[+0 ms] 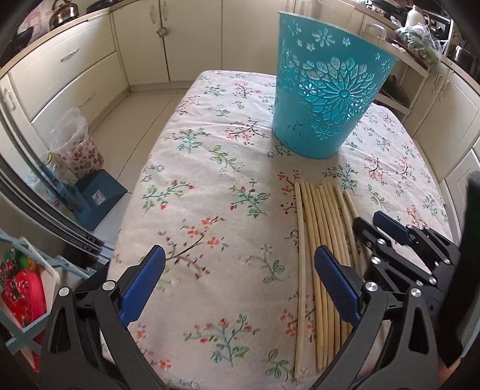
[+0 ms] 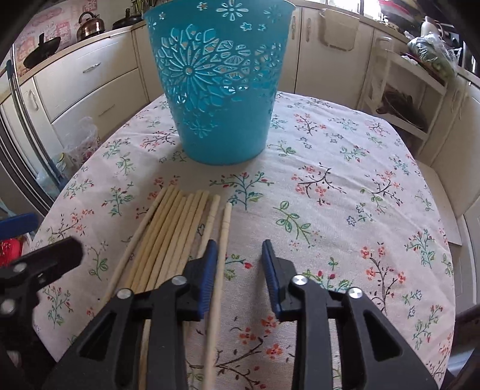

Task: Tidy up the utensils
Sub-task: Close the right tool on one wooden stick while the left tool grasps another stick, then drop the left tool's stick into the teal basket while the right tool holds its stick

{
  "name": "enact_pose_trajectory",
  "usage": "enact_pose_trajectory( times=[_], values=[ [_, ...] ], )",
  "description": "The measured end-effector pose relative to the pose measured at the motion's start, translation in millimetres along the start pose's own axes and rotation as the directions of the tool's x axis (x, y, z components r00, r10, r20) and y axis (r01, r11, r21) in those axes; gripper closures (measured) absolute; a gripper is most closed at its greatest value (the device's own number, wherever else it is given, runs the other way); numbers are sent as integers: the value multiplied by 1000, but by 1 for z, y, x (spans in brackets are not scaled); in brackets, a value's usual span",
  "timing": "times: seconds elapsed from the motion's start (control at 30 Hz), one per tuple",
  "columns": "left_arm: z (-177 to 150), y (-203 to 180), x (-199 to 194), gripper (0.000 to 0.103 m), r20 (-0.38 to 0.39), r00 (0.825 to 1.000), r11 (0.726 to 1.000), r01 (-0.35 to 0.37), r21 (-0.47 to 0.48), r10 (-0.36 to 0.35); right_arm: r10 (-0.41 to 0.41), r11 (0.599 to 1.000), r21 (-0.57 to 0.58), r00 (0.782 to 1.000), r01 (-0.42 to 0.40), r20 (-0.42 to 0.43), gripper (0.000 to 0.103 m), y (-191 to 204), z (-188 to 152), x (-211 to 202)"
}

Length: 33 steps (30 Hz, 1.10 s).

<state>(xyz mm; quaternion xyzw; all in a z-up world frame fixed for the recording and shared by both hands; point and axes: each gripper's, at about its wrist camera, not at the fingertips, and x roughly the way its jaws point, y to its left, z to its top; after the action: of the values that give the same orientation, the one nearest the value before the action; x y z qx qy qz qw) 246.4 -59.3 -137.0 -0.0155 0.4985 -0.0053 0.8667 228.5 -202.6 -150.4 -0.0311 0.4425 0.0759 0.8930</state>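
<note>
Several pale wooden chopsticks point(image 1: 322, 228) lie side by side on the floral tablecloth point(image 1: 210, 186), pointing toward a teal cut-out plastic bin point(image 1: 327, 87) that stands upright beyond them. My left gripper point(image 1: 240, 282) is open and empty, low over the cloth, its right finger over the chopsticks. My right gripper point(image 2: 240, 270) is open over the right side of the chopsticks point(image 2: 177, 228); the rightmost chopstick point(image 2: 222, 240) lies just inside its left finger. The bin point(image 2: 219, 87) stands straight ahead. The right gripper also shows in the left wrist view point(image 1: 381, 228).
Cream kitchen cabinets point(image 1: 75, 69) surround the table. A blue dustpan point(image 1: 99, 195) and a bagged floral container point(image 1: 81, 150) are on the floor at the left. A shelf with bags point(image 2: 420, 75) is at the back right. Kettle point(image 2: 90, 25) on the counter.
</note>
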Motion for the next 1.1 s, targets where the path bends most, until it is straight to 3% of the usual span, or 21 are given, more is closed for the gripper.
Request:
enact_pose_trajectory(
  times=[0.13,0.3,0.53,0.6,0.7,0.77,0.8,0.83,0.9,1.0,1.1],
  values=[
    [10,-15,17,8,-7,1000,999,-14,31,14,26,999,44,1000,-27,11,90,-16,-6,-2],
    [17,-28,40,8,-22,997,994,-77,81,79,84,990,108,996,-86,25,92,-30,-8,-1],
    [25,-35,52,15,-19,995,987,-98,125,101,101,987,121,994,-104,28,92,-32,-9,-1],
    [31,-40,54,22,-14,996,986,-85,144,88,91,991,96,996,-93,22,90,-30,-9,-1],
    [38,-44,55,43,-30,999,986,-35,164,41,64,997,31,998,-64,10,88,-20,-4,0],
    [40,-45,55,63,-49,999,986,17,166,-9,57,998,-9,998,-57,-11,88,-16,1,2],
    [40,-48,54,68,-54,998,983,35,179,-26,59,998,-19,998,-60,-20,88,-16,3,3],
    [40,-51,53,79,-58,998,979,48,197,-37,62,998,-31,998,-63,-31,95,-17,5,4],
    [39,-55,52,94,-77,995,974,80,214,-65,88,996,-22,995,-89,-50,97,-24,10,5],
    [40,-45,50,98,-106,986,975,148,168,-131,140,988,78,989,-136,-44,97,-41,8,6],
    [40,-31,38,98,-75,978,972,203,118,-196,224,953,205,975,-222,15,97,-62,-1,9]
  ],
)
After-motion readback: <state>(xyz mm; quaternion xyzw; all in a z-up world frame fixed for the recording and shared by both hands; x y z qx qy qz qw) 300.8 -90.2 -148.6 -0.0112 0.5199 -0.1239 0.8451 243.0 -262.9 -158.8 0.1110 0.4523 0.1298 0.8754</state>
